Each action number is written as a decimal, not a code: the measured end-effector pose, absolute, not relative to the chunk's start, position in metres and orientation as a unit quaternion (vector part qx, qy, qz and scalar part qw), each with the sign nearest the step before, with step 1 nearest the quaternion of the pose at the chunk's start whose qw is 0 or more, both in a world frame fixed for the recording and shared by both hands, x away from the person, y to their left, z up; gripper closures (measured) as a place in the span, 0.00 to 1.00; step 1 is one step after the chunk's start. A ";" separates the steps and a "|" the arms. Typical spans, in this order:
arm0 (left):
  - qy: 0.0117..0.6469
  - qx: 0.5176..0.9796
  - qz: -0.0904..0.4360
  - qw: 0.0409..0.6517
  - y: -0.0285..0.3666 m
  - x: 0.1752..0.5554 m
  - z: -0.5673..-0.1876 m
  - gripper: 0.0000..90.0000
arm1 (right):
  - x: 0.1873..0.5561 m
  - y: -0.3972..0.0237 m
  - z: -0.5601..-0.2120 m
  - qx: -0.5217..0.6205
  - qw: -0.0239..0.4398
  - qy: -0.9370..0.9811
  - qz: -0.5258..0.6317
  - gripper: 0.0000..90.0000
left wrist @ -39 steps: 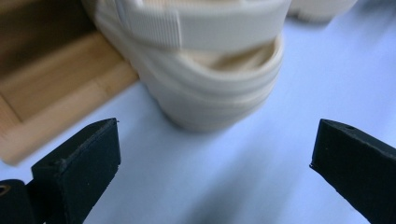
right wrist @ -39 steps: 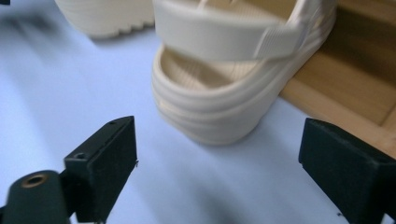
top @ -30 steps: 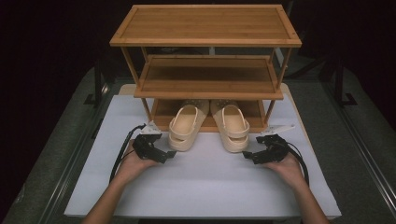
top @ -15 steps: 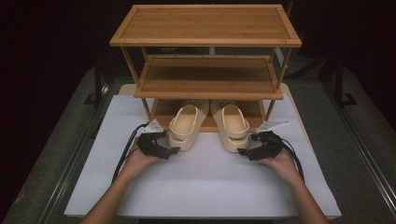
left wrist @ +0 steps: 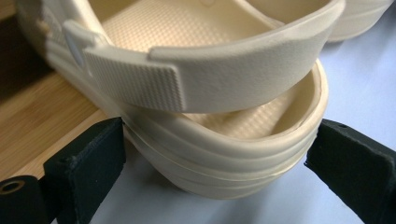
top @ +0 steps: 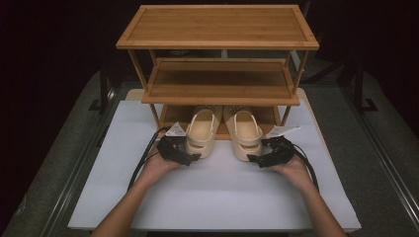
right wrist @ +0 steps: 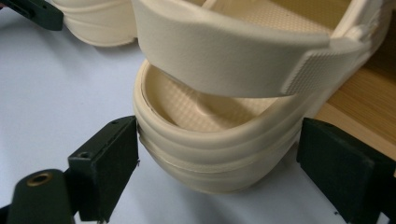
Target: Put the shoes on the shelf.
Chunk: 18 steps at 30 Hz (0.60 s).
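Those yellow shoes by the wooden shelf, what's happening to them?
A person holds a black two-jaw gripper in each hand. The left gripper has its open jaws around the heel of the left cream rubber clog; the right gripper does the same with the right cream rubber clog. Both clogs sit with toes under the bamboo three-tier shoe rack and heels on the white table mat. Neither is clamped or lifted.
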<state>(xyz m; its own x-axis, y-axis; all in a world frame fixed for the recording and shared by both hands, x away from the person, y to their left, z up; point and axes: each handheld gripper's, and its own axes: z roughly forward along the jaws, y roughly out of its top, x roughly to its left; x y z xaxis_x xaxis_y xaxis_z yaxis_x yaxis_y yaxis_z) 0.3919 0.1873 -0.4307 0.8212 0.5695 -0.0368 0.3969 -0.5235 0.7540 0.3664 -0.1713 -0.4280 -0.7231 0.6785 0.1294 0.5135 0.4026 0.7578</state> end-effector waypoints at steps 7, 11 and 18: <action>0.272 0.872 0.113 0.392 0.170 0.395 -0.430 0.04 | 0.373 -0.156 -0.426 0.351 0.110 0.834 0.410 0.14; 0.269 0.873 0.117 0.390 0.165 0.397 -0.430 0.03 | 0.376 -0.150 -0.429 0.352 0.114 0.830 0.417 0.14; 0.272 0.869 0.131 0.391 0.155 0.397 -0.432 0.04 | 0.379 -0.135 -0.430 0.342 0.124 0.836 0.411 0.17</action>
